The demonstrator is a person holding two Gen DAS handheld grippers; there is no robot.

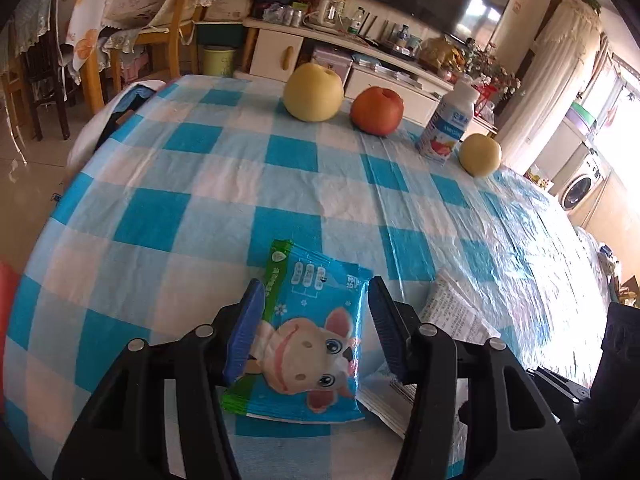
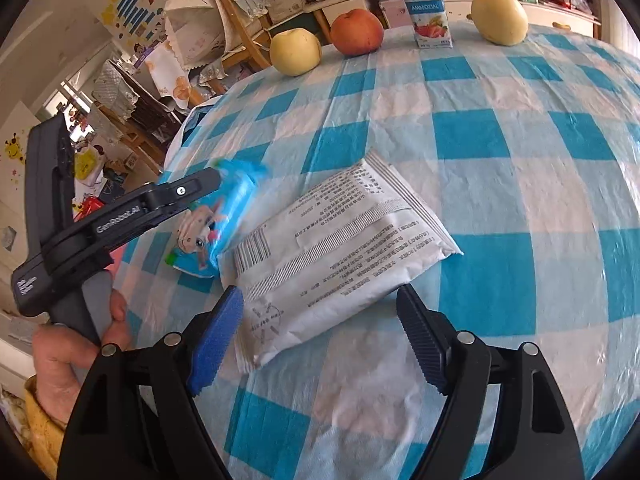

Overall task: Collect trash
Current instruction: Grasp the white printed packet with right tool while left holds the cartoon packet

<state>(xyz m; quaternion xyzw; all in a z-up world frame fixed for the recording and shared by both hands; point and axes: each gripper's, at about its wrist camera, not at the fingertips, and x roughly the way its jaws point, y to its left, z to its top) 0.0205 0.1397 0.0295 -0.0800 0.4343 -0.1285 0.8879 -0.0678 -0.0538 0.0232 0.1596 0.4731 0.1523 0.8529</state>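
A blue snack wrapper (image 1: 316, 320) with a cartoon animal sits between the pads of my left gripper (image 1: 316, 282), which is shut on it. In the right wrist view the same wrapper (image 2: 224, 216) hangs blurred, just above the cloth, under one black finger (image 2: 188, 188) of that gripper. A white printed packet (image 2: 344, 248) lies flat on the checked tablecloth (image 2: 500, 152). My right gripper (image 2: 320, 291) stands open with its fingers on either side of the packet's near end. The packet's edge (image 1: 452, 312) also shows beside the left gripper.
At the table's far edge stand a yellow fruit (image 2: 295, 51), a red apple (image 2: 357, 32), a yogurt bottle (image 2: 430, 4) and a second yellow fruit (image 2: 499, 18). A hand (image 2: 60, 352) holds the left gripper's handle. Chairs and cluttered shelves stand beyond the table.
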